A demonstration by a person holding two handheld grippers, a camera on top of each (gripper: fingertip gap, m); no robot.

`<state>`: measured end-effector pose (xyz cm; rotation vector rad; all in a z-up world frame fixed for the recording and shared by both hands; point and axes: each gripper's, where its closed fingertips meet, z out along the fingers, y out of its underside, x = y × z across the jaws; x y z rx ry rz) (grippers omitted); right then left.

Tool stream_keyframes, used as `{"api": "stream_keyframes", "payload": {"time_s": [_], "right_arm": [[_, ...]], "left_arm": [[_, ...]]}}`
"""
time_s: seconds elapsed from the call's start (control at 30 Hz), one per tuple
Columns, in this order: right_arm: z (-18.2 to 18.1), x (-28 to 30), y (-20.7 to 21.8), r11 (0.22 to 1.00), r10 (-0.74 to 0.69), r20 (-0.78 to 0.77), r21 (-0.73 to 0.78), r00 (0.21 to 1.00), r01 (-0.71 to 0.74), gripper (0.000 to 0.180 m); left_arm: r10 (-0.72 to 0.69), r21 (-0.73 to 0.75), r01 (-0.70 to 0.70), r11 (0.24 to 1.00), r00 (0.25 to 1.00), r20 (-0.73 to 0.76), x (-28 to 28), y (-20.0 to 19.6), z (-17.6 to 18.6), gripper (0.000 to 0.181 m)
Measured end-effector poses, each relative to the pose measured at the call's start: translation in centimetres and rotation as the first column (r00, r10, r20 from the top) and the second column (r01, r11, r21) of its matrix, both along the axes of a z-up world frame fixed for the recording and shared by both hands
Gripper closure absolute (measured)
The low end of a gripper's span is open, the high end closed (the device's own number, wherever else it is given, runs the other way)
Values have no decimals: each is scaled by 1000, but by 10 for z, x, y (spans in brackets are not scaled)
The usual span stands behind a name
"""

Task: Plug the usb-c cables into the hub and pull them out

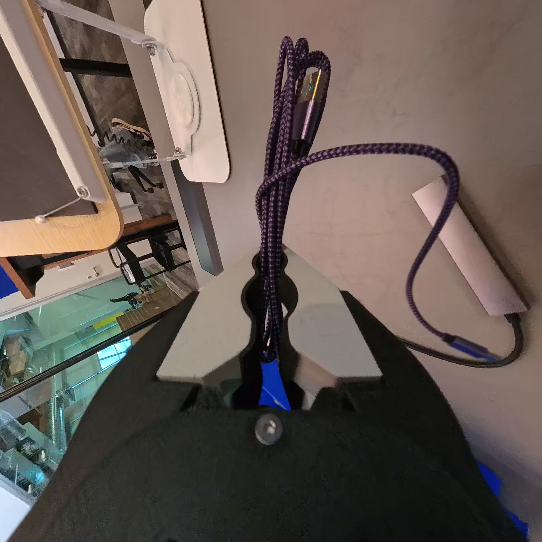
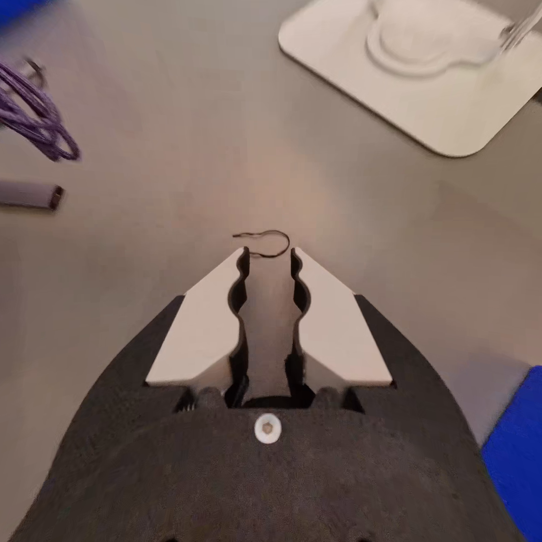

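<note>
My left gripper (image 1: 271,255) is shut on a folded bundle of purple braided cable (image 1: 275,205), which sticks out forward past the fingertips. A USB-A plug (image 1: 309,99) shows at the bundle's far end. One strand loops right over the silver hub (image 1: 469,249) and ends in a purple plug (image 1: 466,349) beside the hub's dark lead (image 1: 510,352). I cannot tell whether that plug touches the hub. My right gripper (image 2: 269,250) is open and empty over the grey table. The cable bundle (image 2: 38,123) and the hub's end (image 2: 32,195) show blurred at the left of the right wrist view.
A white stand base (image 1: 187,88) lies on the grey table (image 1: 381,88) and also shows at the top right of the right wrist view (image 2: 410,76). A thin dark wire loop (image 2: 272,243) lies at my right fingertips. Something blue (image 2: 516,440) is at the right edge. The tips of one gripper are about 20 cm away from the tips of the other.
</note>
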<state>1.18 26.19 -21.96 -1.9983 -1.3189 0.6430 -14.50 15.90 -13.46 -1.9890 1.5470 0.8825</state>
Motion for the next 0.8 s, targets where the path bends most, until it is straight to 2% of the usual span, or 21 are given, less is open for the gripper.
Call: {"api": "stream_keyframes", "payload": {"time_s": [0.07, 0.13, 0.23, 0.33, 0.4, 0.47, 0.53, 0.67, 0.8], "right_arm": [[-12, -1, 0, 1000, -4, 49, -20, 999, 5, 156], [-16, -4, -2, 998, -9, 42, -63, 999, 11, 161], [-15, -6, 4, 997, -44, 23, -58, 999, 45, 159], [-11, -11, 13, 999, -31, 33, 44, 999, 29, 159], [-10, -18, 13, 999, 0, 12, 48, 1000, -1, 159], [-20, -12, 21, 998, -18, 68, 53, 998, 14, 159], [-20, -9, 23, 1000, -26, 50, 1, 998, 26, 164], [-21, -4, 26, 1000, 0, 72, -11, 997, 1, 178], [-21, -10, 17, 996, 42, 22, -77, 999, -40, 180]], "left_arm": [[5, 5, -5, 1000, 1000, 6, -1, -1, 0, 178], [11, 12, -11, 1000, 1000, 14, -3, -2, 1, 178], [18, 18, -18, 1000, 999, 27, -4, -4, 1, 178], [22, 17, -22, 1000, 999, 34, -7, -5, 0, 178], [23, 19, -24, 1000, 999, 30, -9, -6, 0, 178], [27, 19, -27, 999, 999, 32, -11, -7, 1, 178], [30, 22, -30, 999, 999, 37, -12, -7, 3, 178], [32, 21, -33, 999, 999, 42, -13, -8, 2, 178], [30, 18, -31, 999, 999, 43, -13, -9, -1, 178]]}}
